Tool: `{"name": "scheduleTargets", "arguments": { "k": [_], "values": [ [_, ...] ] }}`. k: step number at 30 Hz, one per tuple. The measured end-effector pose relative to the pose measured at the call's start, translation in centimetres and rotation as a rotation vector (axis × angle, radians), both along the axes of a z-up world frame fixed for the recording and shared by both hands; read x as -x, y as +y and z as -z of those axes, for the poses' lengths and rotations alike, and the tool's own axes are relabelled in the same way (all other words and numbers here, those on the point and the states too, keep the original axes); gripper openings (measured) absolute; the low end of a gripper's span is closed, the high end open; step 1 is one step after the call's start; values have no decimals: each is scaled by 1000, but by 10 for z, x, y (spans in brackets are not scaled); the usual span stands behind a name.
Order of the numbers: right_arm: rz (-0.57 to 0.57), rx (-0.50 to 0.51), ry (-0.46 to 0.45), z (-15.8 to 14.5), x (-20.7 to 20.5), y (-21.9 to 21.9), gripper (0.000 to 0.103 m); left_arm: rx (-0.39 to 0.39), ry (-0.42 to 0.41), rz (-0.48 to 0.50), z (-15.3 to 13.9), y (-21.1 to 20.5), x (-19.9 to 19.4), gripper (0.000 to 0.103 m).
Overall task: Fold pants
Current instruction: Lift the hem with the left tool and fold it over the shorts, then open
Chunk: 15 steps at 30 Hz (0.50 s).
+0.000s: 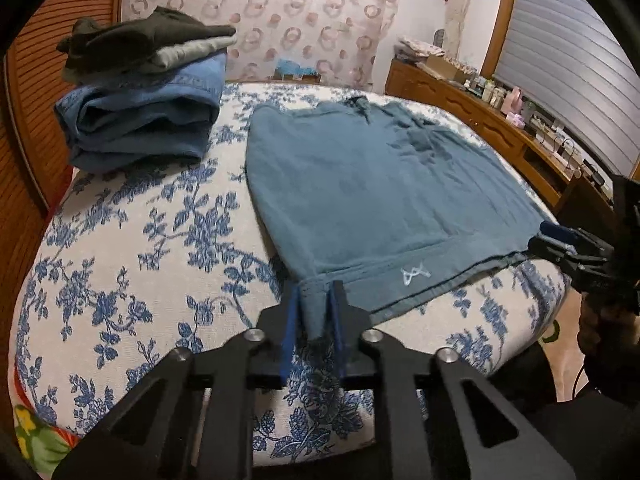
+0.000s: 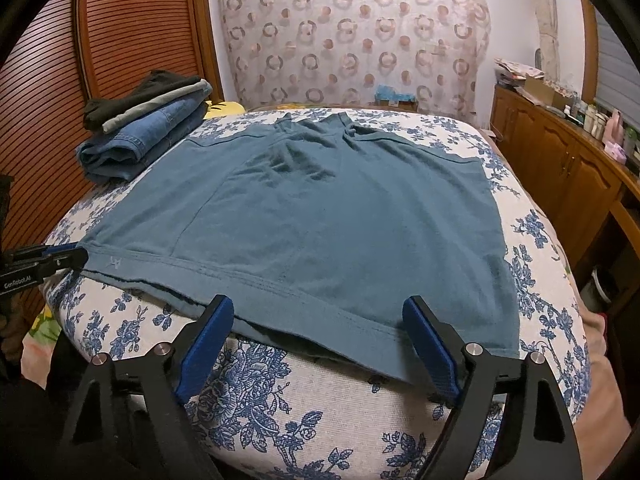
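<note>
Left hand-held gripper (image 1: 316, 300) is clamped down on the near left corner of the teal pants (image 1: 372, 196), a pinch of hem bunched between the blue pads. Right hand-held gripper (image 2: 320, 320) is wide apart, straddling the hem further along, nothing pinched yet as far as I can tell. The pants look folded already and lie flat on the floral bed (image 2: 320, 420), waistband at the far end, near hem right at the bed's edge under both tools. I'd push the right one in deep enough to catch every layer before closing, then lift both corners evenly so the hem doesn't sag. Stack of folded clothes (image 1: 144, 92) sits far left, out of the way.
</note>
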State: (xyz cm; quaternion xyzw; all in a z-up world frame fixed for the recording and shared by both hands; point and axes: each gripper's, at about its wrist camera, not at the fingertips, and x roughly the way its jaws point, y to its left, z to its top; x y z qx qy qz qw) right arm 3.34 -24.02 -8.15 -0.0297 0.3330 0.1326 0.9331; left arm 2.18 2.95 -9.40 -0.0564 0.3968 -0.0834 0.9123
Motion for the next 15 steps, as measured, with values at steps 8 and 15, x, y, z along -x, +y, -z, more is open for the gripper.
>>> {"name": "scheduleTargets", "arguments": {
  "k": [8,15],
  "values": [
    [3,-3,-4,-2,1,-4,84,20,-80,50,-36,-10,-7,10],
    [19,-5,-12,-7,5,-11,81,13,-144,136,-70,-38,-27,9]
  ]
}}
